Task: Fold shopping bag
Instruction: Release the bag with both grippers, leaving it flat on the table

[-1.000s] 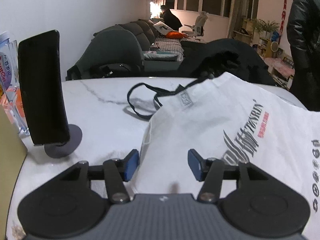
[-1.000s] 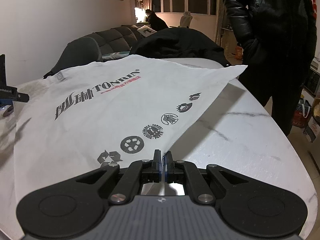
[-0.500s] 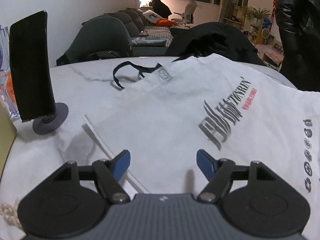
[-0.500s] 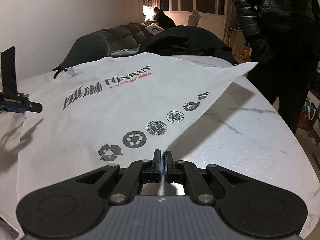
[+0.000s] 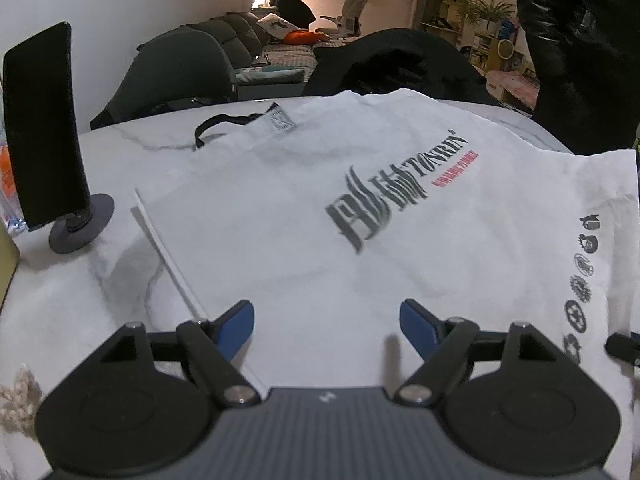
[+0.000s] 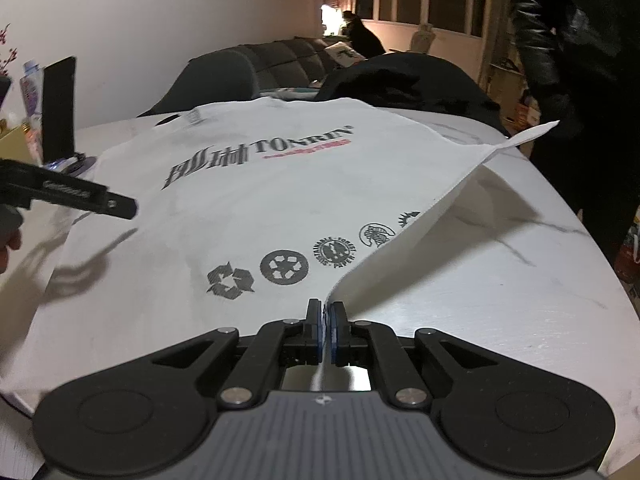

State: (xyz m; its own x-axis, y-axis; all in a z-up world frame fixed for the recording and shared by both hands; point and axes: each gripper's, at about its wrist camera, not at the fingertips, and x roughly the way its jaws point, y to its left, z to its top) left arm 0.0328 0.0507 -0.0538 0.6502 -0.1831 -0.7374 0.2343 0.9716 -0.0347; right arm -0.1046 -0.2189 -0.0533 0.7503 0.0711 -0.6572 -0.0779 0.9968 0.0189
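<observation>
Two grippers differ: right gripper (image 6: pixel 325 314) pinches the light, limp shopping bag's (image 6: pixel 256 208) bottom edge, best hold; left gripper (image 5: pixel 326 322) gapes empty.

The white shopping bag (image 6: pixel 280 200) bears the dark wordmark "TONRIN" (image 6: pixel 306 144) after three stylised Chinese characters (image 6: pixel 208 162) too stylised to read reliably; beneath the wordmark runs a red line of small print (image 6: pixel 306 151), illegible. Near the bag's lower edge stands a row of round emblems: a recycling-arrows sign (image 6: pixel 230 280), a gear-shaped recycling sign (image 6: pixel 284 267), and a seal reading "SUSTAINABLE FOREST PAPER" (image 6: pixel 338 251). The further emblems are unreadable.
</observation>
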